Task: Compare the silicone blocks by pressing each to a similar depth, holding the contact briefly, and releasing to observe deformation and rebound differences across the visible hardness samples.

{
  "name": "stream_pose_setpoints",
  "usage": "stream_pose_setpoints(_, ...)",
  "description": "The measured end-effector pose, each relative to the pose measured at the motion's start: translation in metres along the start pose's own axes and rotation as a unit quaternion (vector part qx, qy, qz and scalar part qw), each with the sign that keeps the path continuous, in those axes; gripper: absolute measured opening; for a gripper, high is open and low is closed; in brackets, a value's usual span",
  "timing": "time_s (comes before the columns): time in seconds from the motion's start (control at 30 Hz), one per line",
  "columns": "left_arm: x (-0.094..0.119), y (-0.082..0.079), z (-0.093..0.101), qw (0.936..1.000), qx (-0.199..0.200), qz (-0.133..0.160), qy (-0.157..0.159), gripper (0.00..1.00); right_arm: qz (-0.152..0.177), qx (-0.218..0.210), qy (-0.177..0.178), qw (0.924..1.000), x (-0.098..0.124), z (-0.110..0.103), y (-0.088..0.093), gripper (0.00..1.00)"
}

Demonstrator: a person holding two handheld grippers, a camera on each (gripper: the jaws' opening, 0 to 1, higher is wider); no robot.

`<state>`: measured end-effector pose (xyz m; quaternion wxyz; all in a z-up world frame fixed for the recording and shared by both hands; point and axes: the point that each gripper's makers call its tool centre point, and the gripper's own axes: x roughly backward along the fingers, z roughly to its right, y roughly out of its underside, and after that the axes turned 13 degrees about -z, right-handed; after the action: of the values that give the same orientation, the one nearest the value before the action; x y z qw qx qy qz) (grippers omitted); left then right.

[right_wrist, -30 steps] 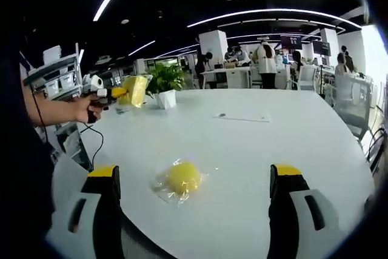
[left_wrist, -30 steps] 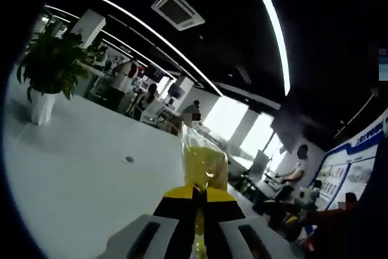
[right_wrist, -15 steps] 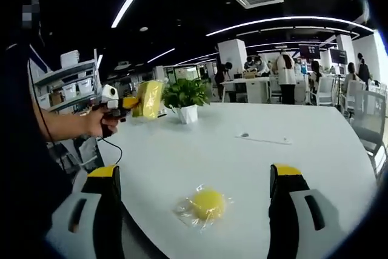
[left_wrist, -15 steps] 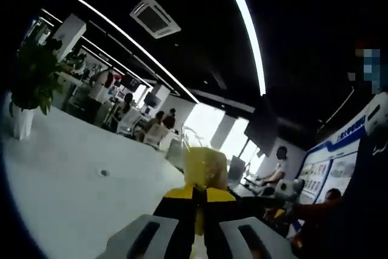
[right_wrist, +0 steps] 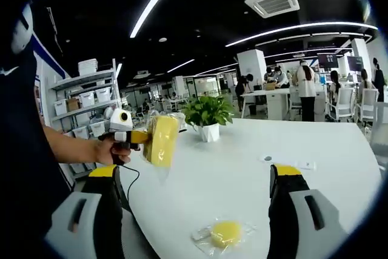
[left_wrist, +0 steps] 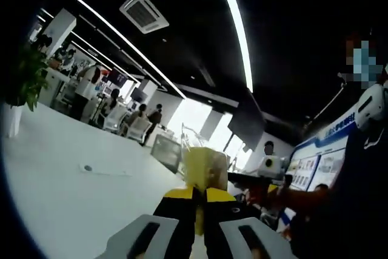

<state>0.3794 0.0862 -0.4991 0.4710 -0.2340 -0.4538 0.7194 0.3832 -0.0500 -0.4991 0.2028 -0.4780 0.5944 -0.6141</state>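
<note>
In the left gripper view: left gripper with fingers closed on a yellow bagged block, held up in the air above the white surface, with the office ceiling behind. At the right of this view, a person's arm reaching in with the right gripper.

In the right gripper view: right gripper with fingers wide apart and nothing between them. Between the two fingers, near on the surface, a second yellow block, round, in a clear bag, lying flat. At the left, a hand holding the left gripper, and the held block seen from the side, upright, well above the surface. Farther off, a potted plant on the surface, and a shelf with white boxes at the far left.
</note>
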Motion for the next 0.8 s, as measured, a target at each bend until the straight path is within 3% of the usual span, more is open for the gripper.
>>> stream_pose_setpoints(0.17,-0.008,0.005,0.010,0.9997,-0.009,-0.016,0.015,0.01,0.003,-0.006,-0.028,0.9996,-0.009,-0.007,-0.005,0.96)
stream_pose_setpoints(0.3,-0.017,0.012,0.024,0.9988,-0.019,-0.032,0.031,0.01,0.005,-0.010,-0.060,0.9981,-0.011,-0.019,-0.008,0.77)
stream_pose_setpoints(0.4,-0.021,0.015,0.029,0.9984,-0.018,-0.033,0.042,0.01,0.003,-0.018,-0.071,0.9973,-0.016,-0.023,-0.008,0.79)
stream_pose_setpoints(0.8,-0.032,0.027,0.041,0.9970,-0.016,-0.044,0.061,0.01,-0.004,-0.031,-0.119,0.9924,-0.027,-0.046,-0.009,0.56)
